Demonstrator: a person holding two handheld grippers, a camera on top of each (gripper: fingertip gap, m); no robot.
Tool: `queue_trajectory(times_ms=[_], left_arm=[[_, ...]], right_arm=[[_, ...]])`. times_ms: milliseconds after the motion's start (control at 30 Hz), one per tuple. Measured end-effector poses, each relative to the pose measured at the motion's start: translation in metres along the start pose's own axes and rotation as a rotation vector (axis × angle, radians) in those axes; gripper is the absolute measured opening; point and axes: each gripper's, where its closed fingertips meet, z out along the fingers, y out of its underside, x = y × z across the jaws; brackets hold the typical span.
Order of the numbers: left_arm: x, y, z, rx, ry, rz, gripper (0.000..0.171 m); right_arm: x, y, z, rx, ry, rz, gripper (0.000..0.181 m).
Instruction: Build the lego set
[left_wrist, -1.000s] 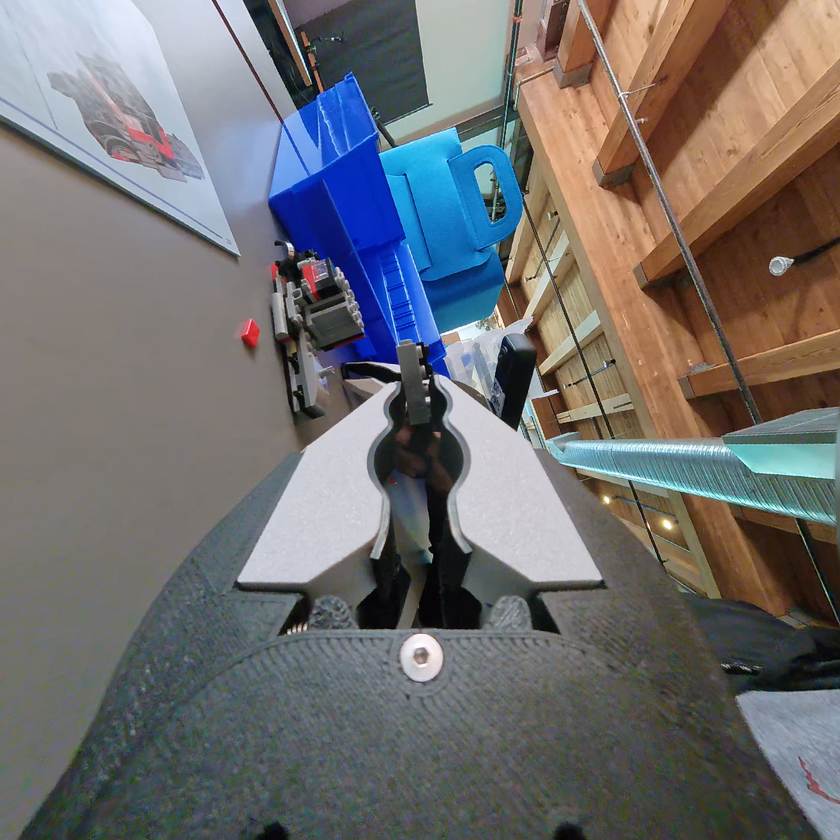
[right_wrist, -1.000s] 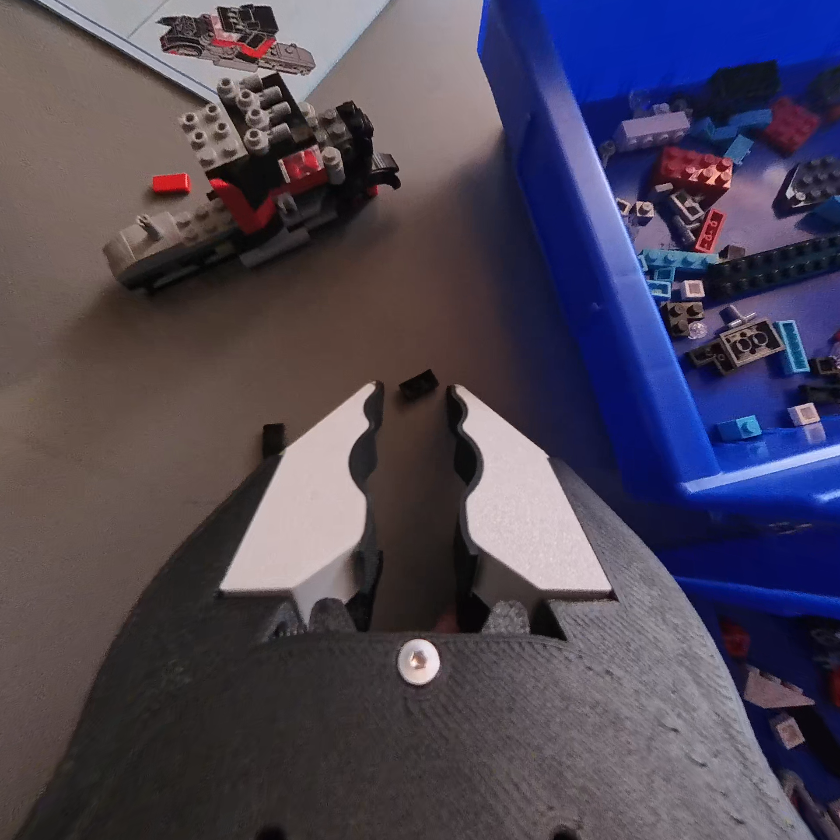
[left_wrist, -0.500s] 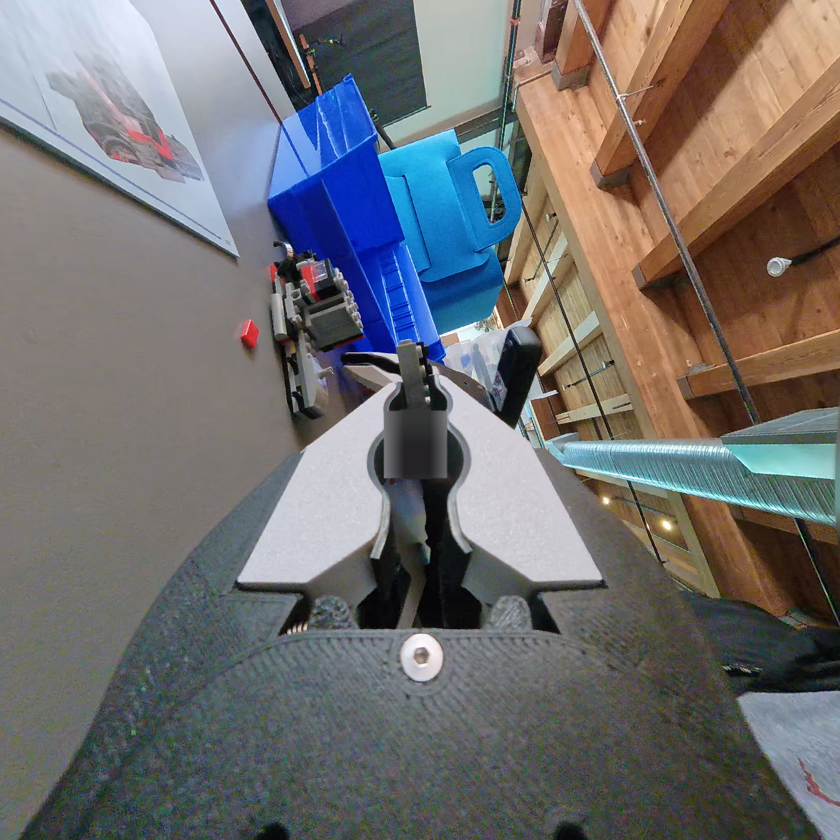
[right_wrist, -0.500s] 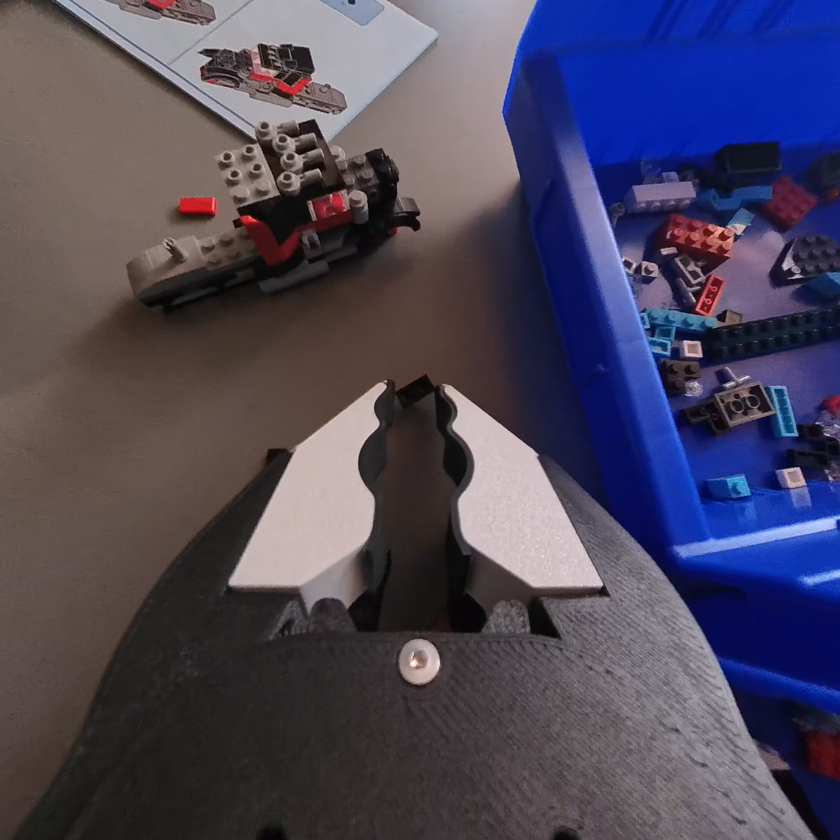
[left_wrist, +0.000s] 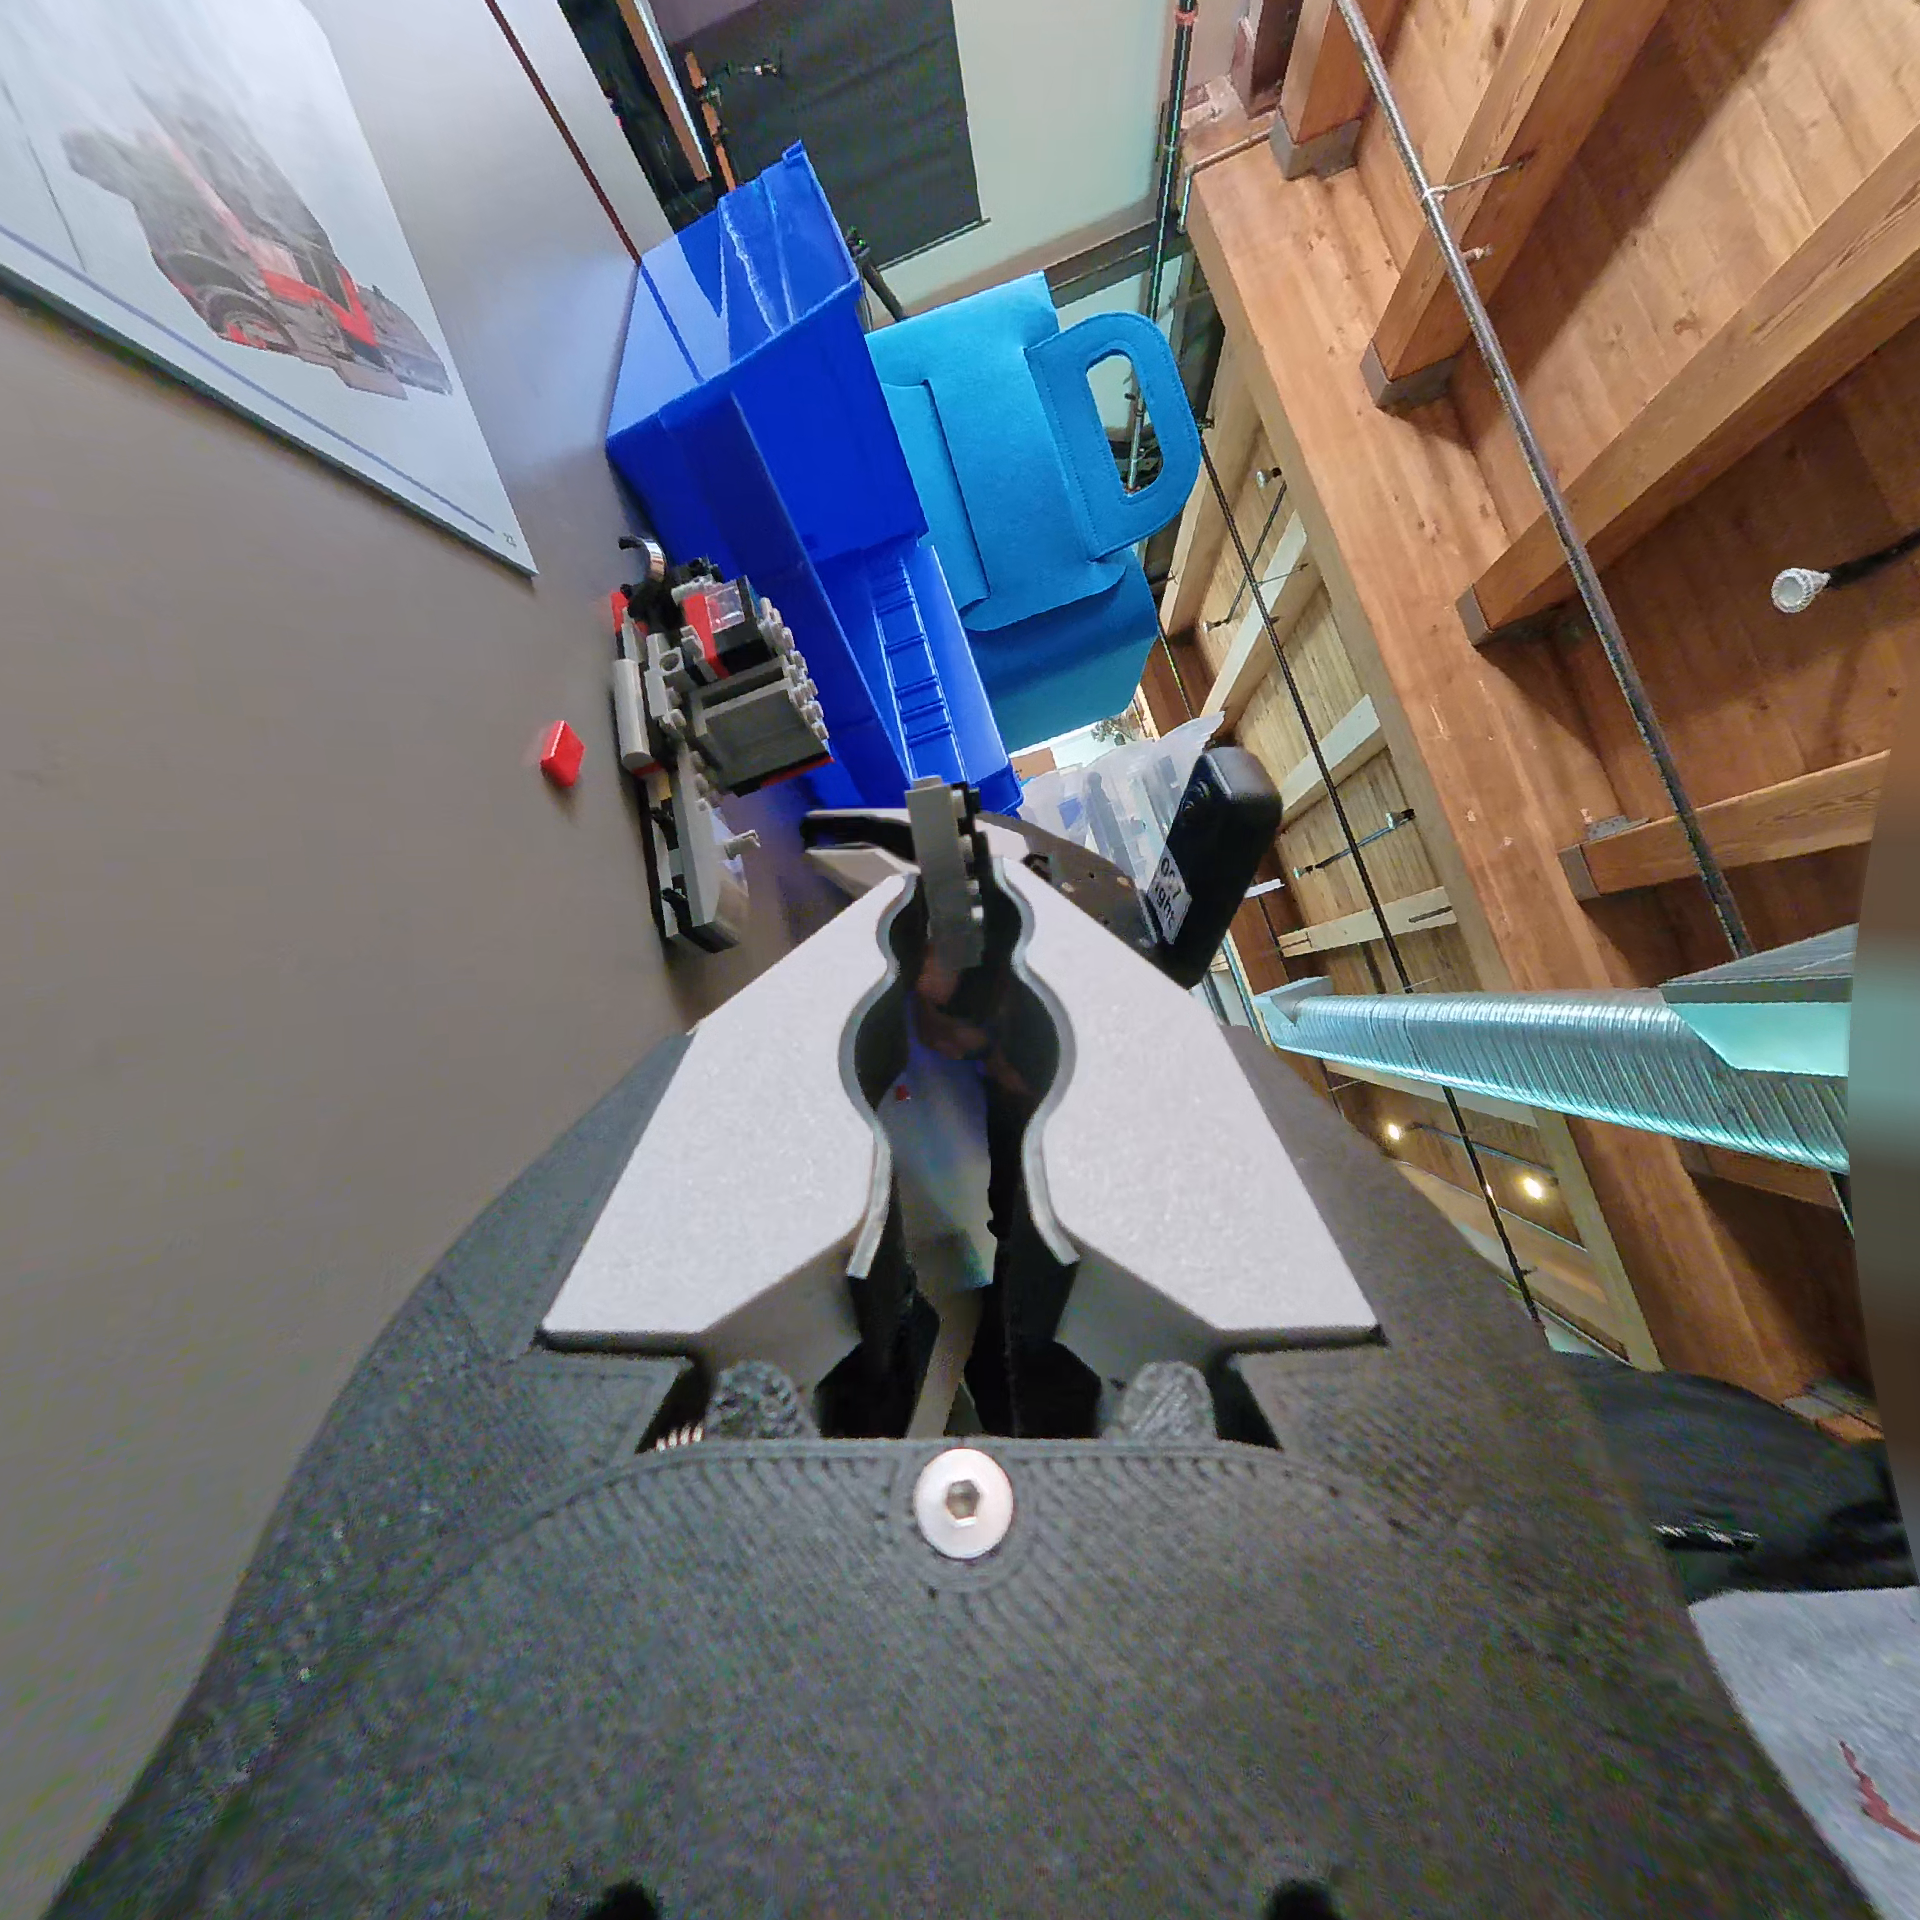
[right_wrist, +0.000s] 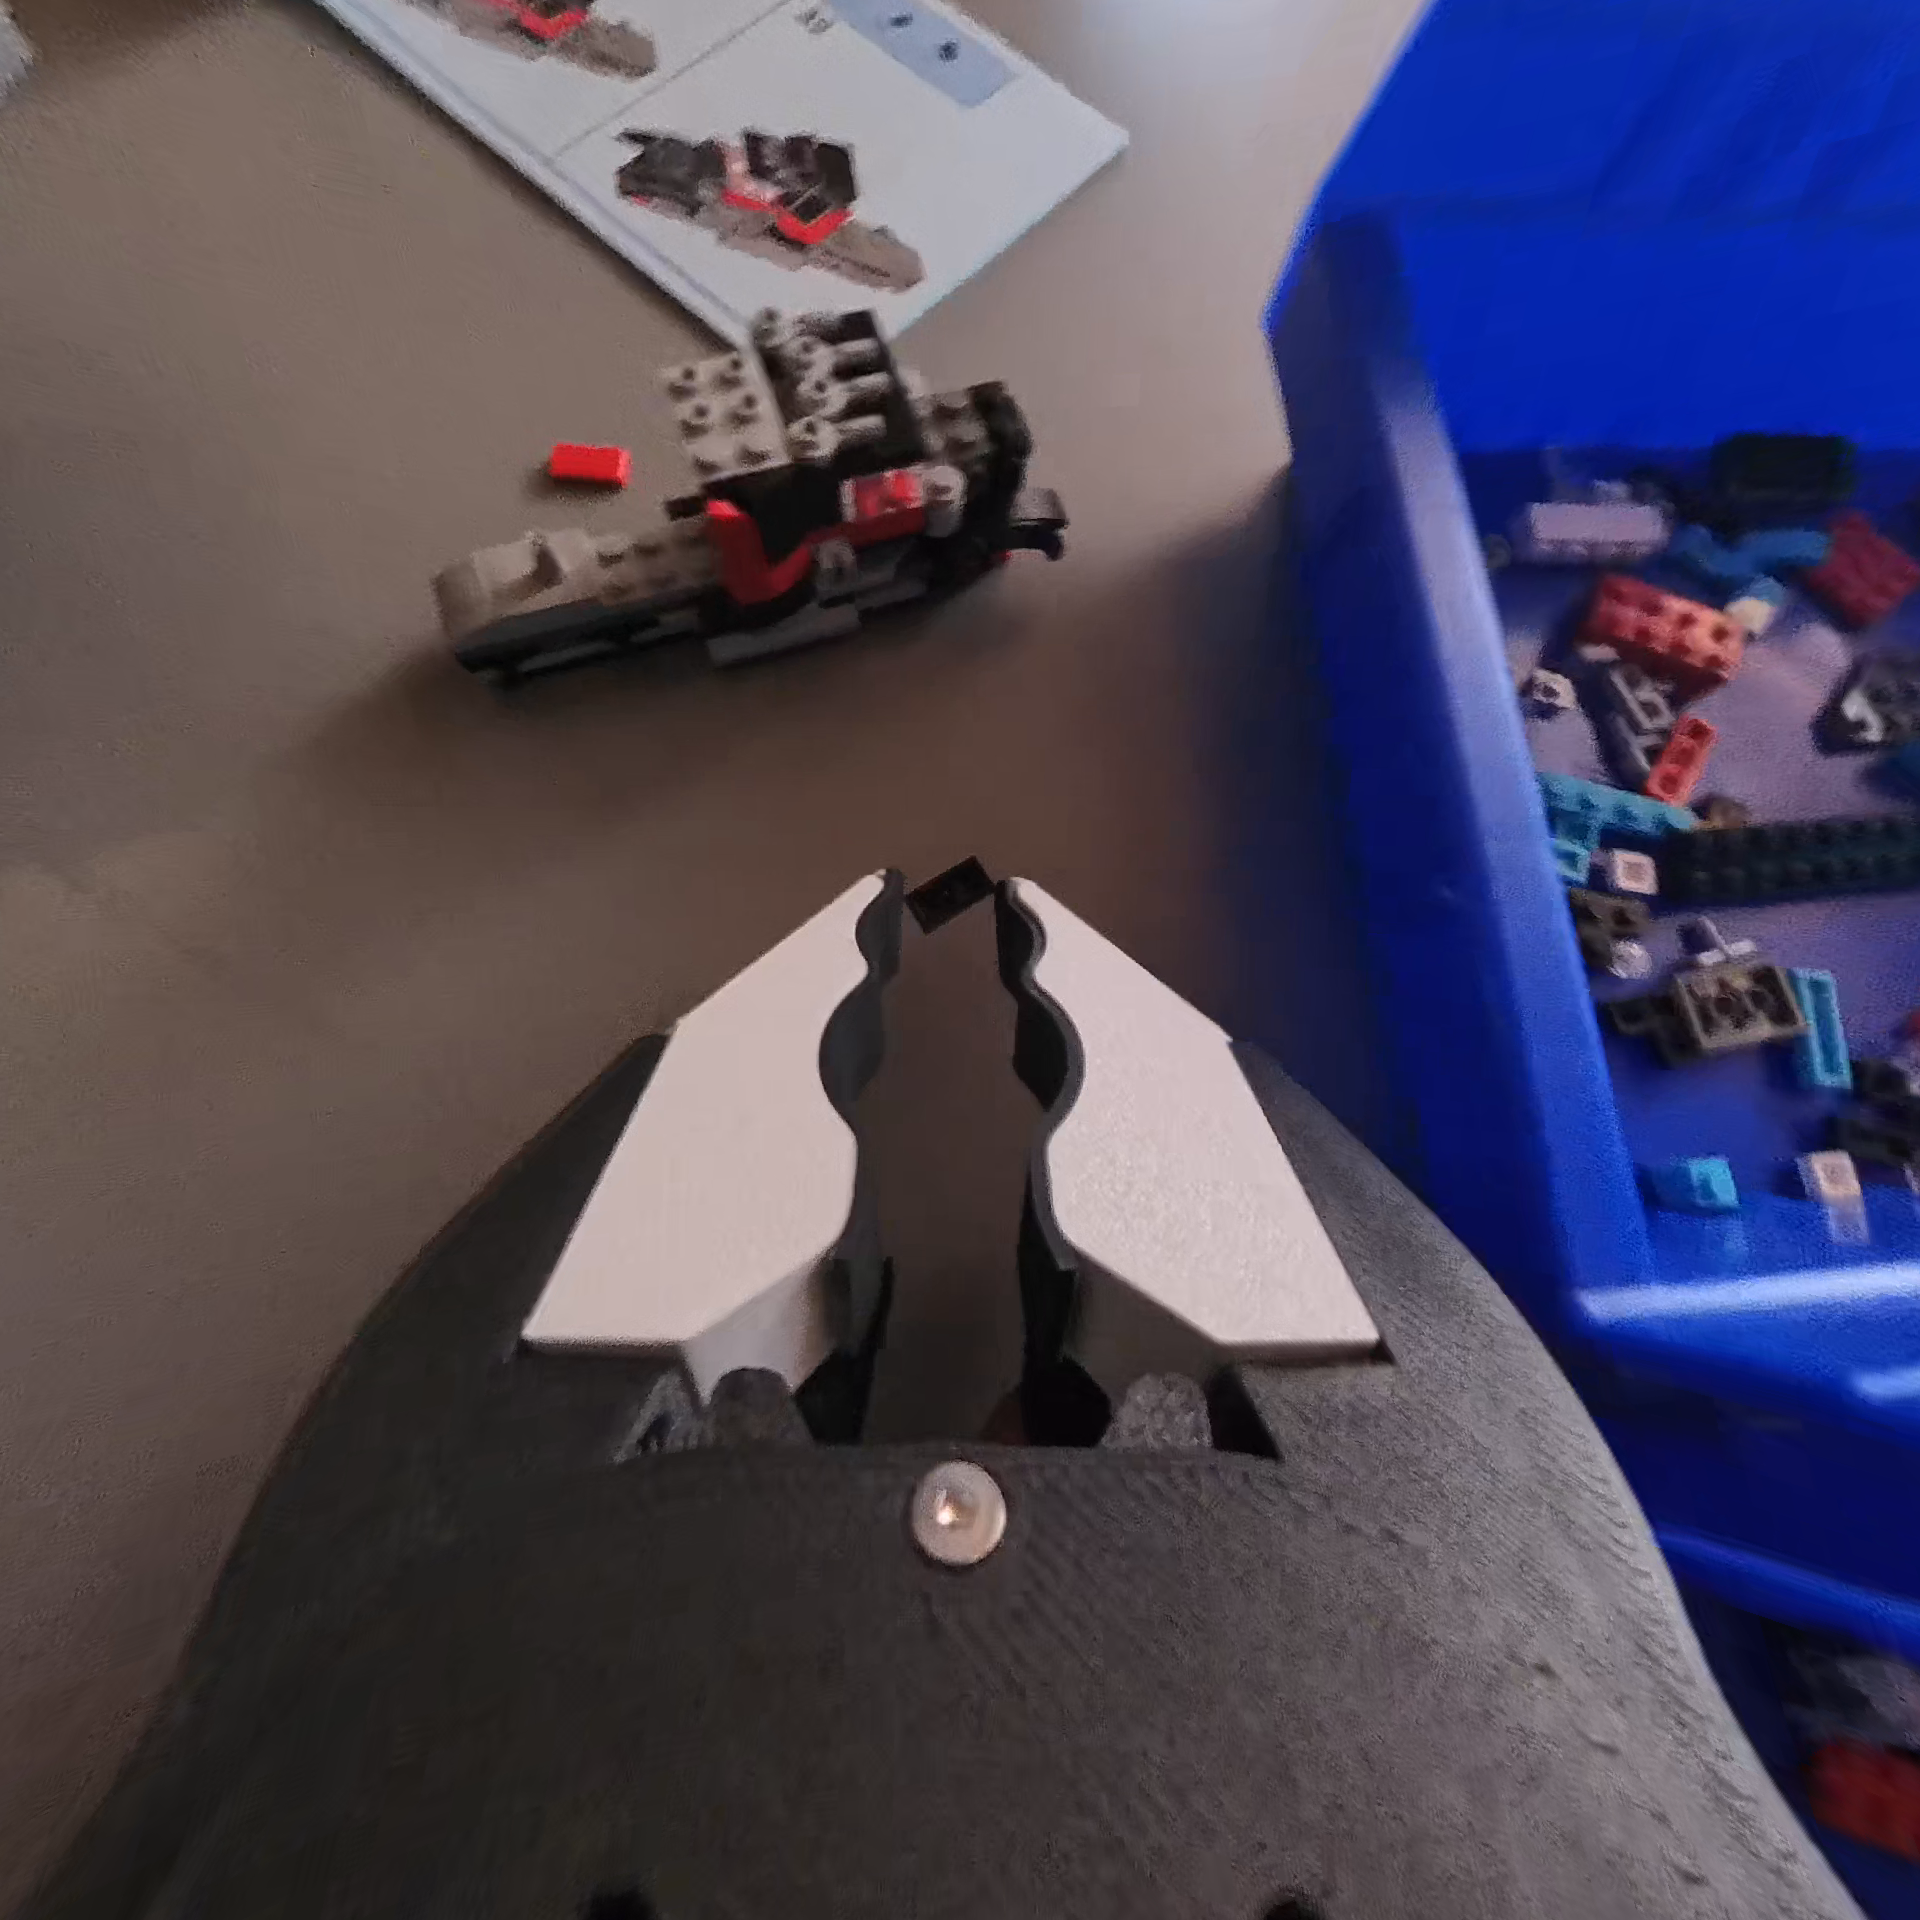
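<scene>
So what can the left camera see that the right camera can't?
Only the left wrist view shows the left tongs shut on a grey piece, a light blue felt bag, wooden beams and a silver duct.

Only the right wrist view shows the loose bricks inside the blue bin, and the right tongs shut on a small black piece.

Both show the half-built model, the red tile beside it, the instruction sheet and the bin.
</scene>
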Motion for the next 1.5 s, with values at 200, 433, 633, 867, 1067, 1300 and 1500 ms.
queue_trajectory(times_ms=[200,433,633,867,1067,1300,1500], left_arm=[[0.001,0.002,-0.001,0.000,-0.002,0.001,0.011],[0.002,0.000,-0.002,0.007,0.003,0.002,0.011],[0.002,0.003,0.002,-0.007,0.009,0.001,0.011],[0.004,0.002,-0.003,-0.001,0.001,-0.006,0.011],[0.002,0.002,-0.004,0.004,0.002,-0.065,0.011],[-0.004,0.004,-0.004,0.003,-0.020,-0.119,0.011],[-0.010,0.007,0.000,0.000,-0.049,-0.151,0.011]], right_arm=[[-0.015,-0.012,0.006,0.001,-0.027,-0.112,0.023],[-0.018,-0.006,-0.008,-0.006,-0.033,-0.097,0.032],[-0.030,-0.001,0.005,-0.051,-0.036,-0.073,0.031],[-0.029,-0.001,0.019,-0.072,-0.065,-0.083,0.026],[-0.039,-0.001,0.019,-0.070,-0.127,-0.135,0.017],[-0.052,-0.025,0.008,0.033,-0.182,-0.184,0.017],[-0.109,-0.085,-0.009,0.257,-0.370,-0.291,0.016]])
